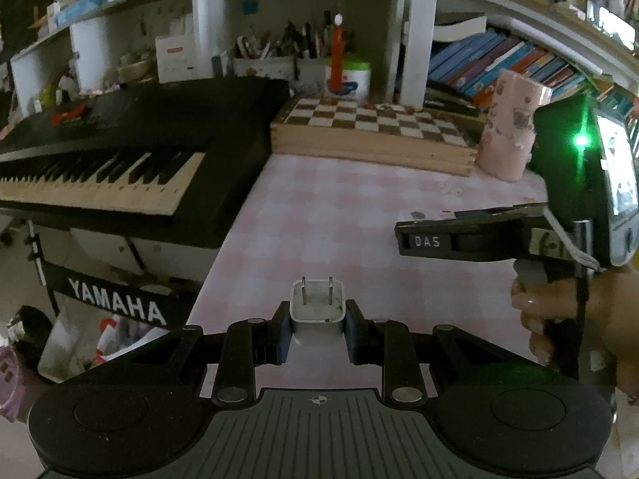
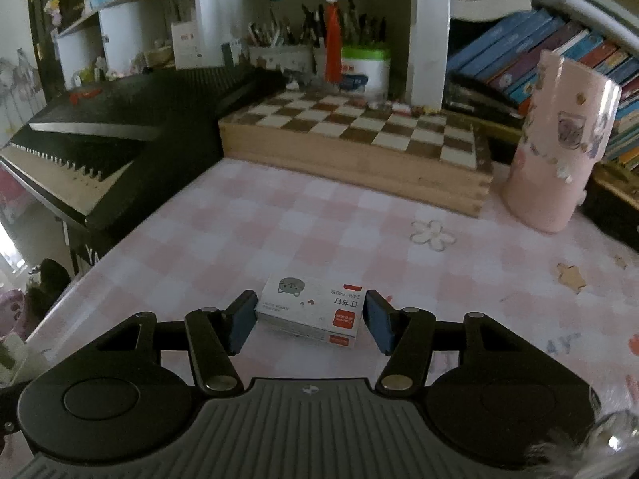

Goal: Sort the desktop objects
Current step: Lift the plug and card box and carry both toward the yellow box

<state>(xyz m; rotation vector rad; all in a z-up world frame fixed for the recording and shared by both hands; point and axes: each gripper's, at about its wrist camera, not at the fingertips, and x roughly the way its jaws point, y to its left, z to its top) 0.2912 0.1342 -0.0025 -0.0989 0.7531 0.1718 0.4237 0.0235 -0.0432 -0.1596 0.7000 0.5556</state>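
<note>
My left claw [image 1: 317,329] was clamped on the small white plastic plug adapter [image 1: 317,307], prongs pointing away from me, held clear above the pink-and-white checked worktop [image 1: 319,207]. My right claw [image 2: 310,319] stood astride the small white cardboard staple box with red labels [image 2: 313,309], which lay flat on the worktop at the near middle. The left pad [image 2: 241,321] looked to touch the box's left end; the right pad stood just beside the right end, so I judged no grip yet.

Step in hand, as I judged it: picking up the box.
- Close squarely on the short ends so the box would not swivel.
- Keep the pads low against the worktop; the box is thin.
- Squeeze gently: thin card may buckle.
- Hold the adapter steady, away from the right claw.

Likely drop-off was the tall pink cylindrical holder with stickers [image 2: 559,151] at the far right, beside the wooden chessboard box [image 2: 359,139].
</note>
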